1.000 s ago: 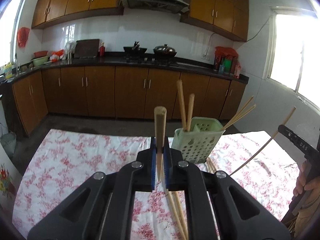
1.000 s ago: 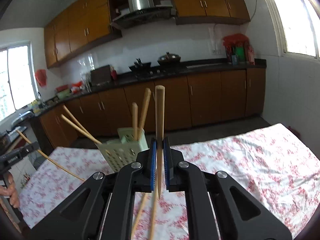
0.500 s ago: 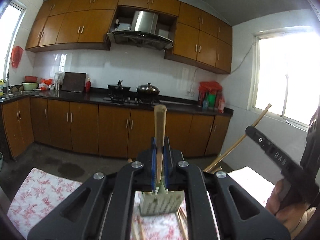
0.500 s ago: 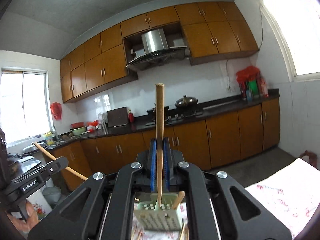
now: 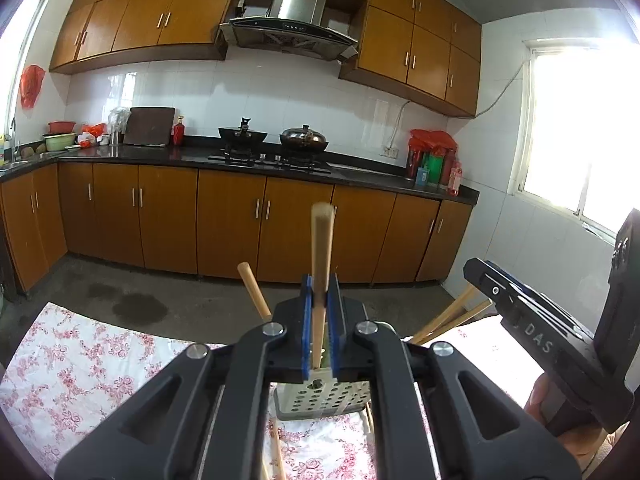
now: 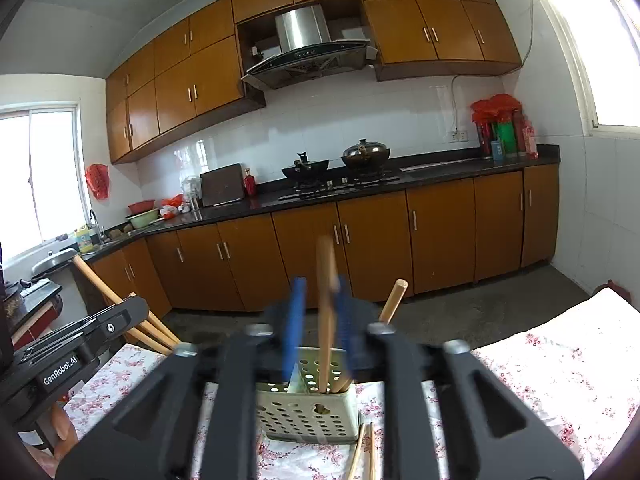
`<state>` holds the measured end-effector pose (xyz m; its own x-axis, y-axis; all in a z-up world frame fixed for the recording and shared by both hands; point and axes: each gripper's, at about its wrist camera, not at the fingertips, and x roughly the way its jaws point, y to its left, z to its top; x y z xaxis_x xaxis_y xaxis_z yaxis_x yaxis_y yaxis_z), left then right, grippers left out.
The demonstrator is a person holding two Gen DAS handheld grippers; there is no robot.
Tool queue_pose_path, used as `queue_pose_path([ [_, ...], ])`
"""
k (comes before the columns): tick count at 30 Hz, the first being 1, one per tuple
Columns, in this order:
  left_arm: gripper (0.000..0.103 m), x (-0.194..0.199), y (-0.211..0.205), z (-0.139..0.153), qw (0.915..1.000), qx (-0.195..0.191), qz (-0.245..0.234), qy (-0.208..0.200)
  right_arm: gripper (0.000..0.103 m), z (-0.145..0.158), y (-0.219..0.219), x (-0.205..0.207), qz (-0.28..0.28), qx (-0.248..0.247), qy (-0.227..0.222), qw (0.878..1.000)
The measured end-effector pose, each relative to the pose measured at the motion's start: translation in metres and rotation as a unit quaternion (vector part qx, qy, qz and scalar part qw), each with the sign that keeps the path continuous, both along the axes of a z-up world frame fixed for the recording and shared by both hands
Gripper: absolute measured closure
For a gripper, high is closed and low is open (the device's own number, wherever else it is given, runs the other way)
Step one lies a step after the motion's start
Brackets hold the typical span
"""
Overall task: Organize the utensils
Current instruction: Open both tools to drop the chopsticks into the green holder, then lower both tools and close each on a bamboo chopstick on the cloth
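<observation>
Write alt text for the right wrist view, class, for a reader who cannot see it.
The right gripper, jaws opening, releases a chopstick upright into a perforated holder on a floral tablecloth. More chopsticks lie beside the holder; kitchen cabinets stand behind.

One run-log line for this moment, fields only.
left gripper: shut on chopstick | right gripper: opening, chopstick between jaws, over holder | loose chopsticks on tablecloth

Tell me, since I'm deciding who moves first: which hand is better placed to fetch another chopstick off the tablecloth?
Right. The right gripper has its jaws opening, its chopstick already standing in the holder, so it should be free soonest. The left gripper is shut on a chopstick.
</observation>
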<state>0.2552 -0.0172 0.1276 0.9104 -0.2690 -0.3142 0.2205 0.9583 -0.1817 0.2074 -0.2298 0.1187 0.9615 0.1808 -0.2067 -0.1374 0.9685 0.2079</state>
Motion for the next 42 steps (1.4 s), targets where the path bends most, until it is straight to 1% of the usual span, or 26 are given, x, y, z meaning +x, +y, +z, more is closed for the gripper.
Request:
queue_pose_path([
  [2, 0.09, -0.007, 0.005, 0.002, 1.0, -0.003, 0.001, -0.005, 0.063, 0.003, 0.0, -0.003, -0.002, -0.002, -0.005, 1.0],
  [4, 0.081, -0.013, 0.01, 0.007, 0.9999, -0.008, 0.008, -0.012, 0.063, 0.009, -0.004, -0.012, -0.008, -0.001, -0.013, 1.0],
  [5, 0.071, -0.017, 0.014, 0.009, 0.9997, -0.012, 0.013, -0.015, 0.063, 0.013, -0.007, -0.02, -0.015, -0.003, -0.017, 1.0],
  [6, 0.066, -0.022, 0.019, 0.011, 0.9995, -0.016, 0.02, -0.019, 0.063, 0.014, -0.01, -0.024, -0.019, -0.005, -0.018, 1.0],
  [8, 0.064, -0.034, 0.027, 0.015, 0.999, -0.019, 0.032, -0.024, 0.063, 0.013, -0.018, -0.036, -0.029, -0.005, -0.018, 0.999],
  [10, 0.062, -0.05, 0.04, 0.015, 0.9984, -0.018, 0.05, -0.019, 0.062, 0.006, -0.029, -0.048, -0.04, -0.009, -0.006, 0.999],
  [11, 0.058, -0.056, 0.046, 0.013, 0.9982, -0.017, 0.055, -0.016, 0.063, -0.004, -0.035, -0.055, -0.047, -0.012, 0.005, 0.999],
  [12, 0.055, -0.065, 0.053, 0.008, 0.9977, -0.014, 0.065, -0.01, 0.063, -0.012, -0.038, -0.057, -0.05, -0.015, 0.016, 0.999],
  [14, 0.051, -0.077, 0.064, -0.011, 0.9962, 0.003, 0.086, 0.008, 0.063, -0.035, -0.042, -0.059, -0.052, -0.023, 0.055, 0.997],
  [16, 0.05, -0.08, 0.073, -0.043, 0.9932, 0.023, 0.103, 0.049, 0.063, -0.075, -0.04, -0.052, -0.029, -0.029, 0.129, 0.991],
  [17, 0.05, -0.081, 0.077, -0.061, 0.9915, 0.029, 0.105, 0.071, 0.063, -0.097, -0.036, -0.047, -0.014, -0.035, 0.172, 0.984],
  [19, 0.051, -0.079, 0.08, -0.094, 0.986, 0.039, 0.107, 0.121, 0.066, -0.131, -0.026, -0.043, 0.014, -0.039, 0.23, 0.972],
  [20, 0.051, -0.079, 0.079, -0.113, 0.9825, 0.045, 0.105, 0.148, 0.072, -0.15, -0.019, -0.042, 0.03, -0.042, 0.257, 0.965],
  [21, 0.052, -0.08, 0.078, -0.129, 0.9794, 0.048, 0.101, 0.168, 0.076, -0.16, -0.014, -0.042, 0.035, -0.046, 0.271, 0.961],
  [22, 0.052, -0.082, 0.076, -0.142, 0.9771, 0.05, 0.097, 0.182, 0.076, -0.168, -0.011, -0.041, 0.038, -0.049, 0.281, 0.958],
  [24, 0.056, -0.086, 0.072, -0.161, 0.9739, 0.048, 0.086, 0.204, 0.076, -0.179, -0.004, -0.038, 0.039, -0.051, 0.297, 0.953],
  [26, 0.058, -0.09, 0.064, -0.172, 0.9727, 0.044, 0.074, 0.215, 0.077, -0.187, -0.001, -0.035, 0.032, -0.068, 0.311, 0.948],
  [27, 0.06, -0.091, 0.058, -0.176, 0.972, 0.044, 0.065, 0.221, 0.087, -0.19, 0.0, -0.034, 0.025, -0.078, 0.316, 0.945],
  [28, 0.062, -0.091, 0.055, -0.178, 0.9717, 0.045, 0.058, 0.224, 0.093, -0.191, -0.001, -0.034, 0.015, -0.081, 0.311, 0.947],
  [29, 0.067, -0.09, 0.05, -0.183, 0.9711, 0.049, 0.046, 0.229, 0.095, -0.19, -0.006, -0.033, 0.01, -0.069, 0.314, 0.947],
  [31, 0.072, -0.088, 0.04, -0.186, 0.9694, 0.057, 0.034, 0.236, 0.095, -0.193, -0.019, -0.034, -0.007, -0.052, 0.316, 0.947],
  [33, 0.079, -0.086, 0.033, -0.191, 0.9673, 0.059, 0.021, 0.246, 0.095, -0.193, -0.024, -0.036, -0.009, -0.047, 0.315, 0.948],
  [37, 0.079, -0.081, 0.02, -0.195, 0.9654, 0.061, 0.01, 0.253, 0.095, -0.197, -0.023, -0.044, -0.006, -0.061, 0.308, 0.949],
  [40, 0.079, -0.078, 0.013, -0.198, 0.9642, 0.072, 0.006, 0.255, 0.095, -0.198, -0.024, -0.044, -0.006, -0.062, 0.307, 0.95],
  [41, 0.082, -0.075, 0.009, -0.201, 0.9625, 0.078, 0.006, 0.26, 0.095, -0.199, -0.024, -0.042, -0.006, -0.061, 0.307, 0.95],
  [42, 0.087, -0.075, 0.007, -0.203, 0.9609, 0.082, 0.005, 0.264, 0.095, -0.199, -0.025, -0.042, -0.005, -0.059, 0.307, 0.95],
])
